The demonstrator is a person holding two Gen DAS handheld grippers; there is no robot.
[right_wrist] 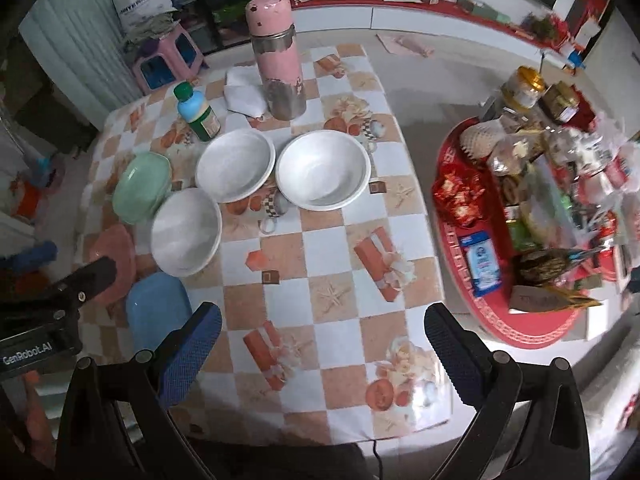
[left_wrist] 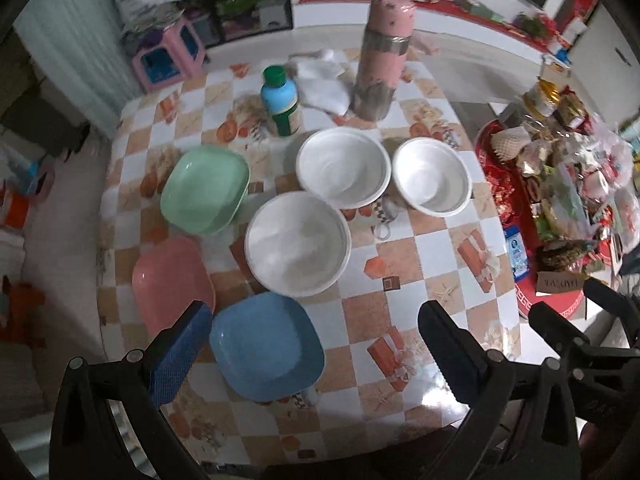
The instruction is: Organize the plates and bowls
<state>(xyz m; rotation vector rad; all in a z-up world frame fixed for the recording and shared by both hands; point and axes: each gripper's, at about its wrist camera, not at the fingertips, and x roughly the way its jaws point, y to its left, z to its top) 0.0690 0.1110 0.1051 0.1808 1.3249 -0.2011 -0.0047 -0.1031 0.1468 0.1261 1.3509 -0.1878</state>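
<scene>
Three white bowls sit on the checkered table (left_wrist: 432,248): a near one (left_wrist: 298,244), a middle one (left_wrist: 344,168) and a right one (left_wrist: 432,176). Three square plates lie left of them: green (left_wrist: 204,190), pink (left_wrist: 170,280) and blue (left_wrist: 266,346). My left gripper (left_wrist: 316,344) is open and empty, hovering above the blue plate. My right gripper (right_wrist: 324,344) is open and empty above the table's near part. In the right wrist view the bowls (right_wrist: 322,170), (right_wrist: 236,170), (right_wrist: 186,232) and the green (right_wrist: 142,186), pink (right_wrist: 116,256) and blue (right_wrist: 158,310) plates show at left.
A pink thermos (left_wrist: 380,56), a green-capped bottle (left_wrist: 280,100) and a white cloth (left_wrist: 324,80) stand at the table's far side. A red tray (right_wrist: 520,332) piled with snacks and jars sits to the right. A pink stool (left_wrist: 170,56) stands beyond the table.
</scene>
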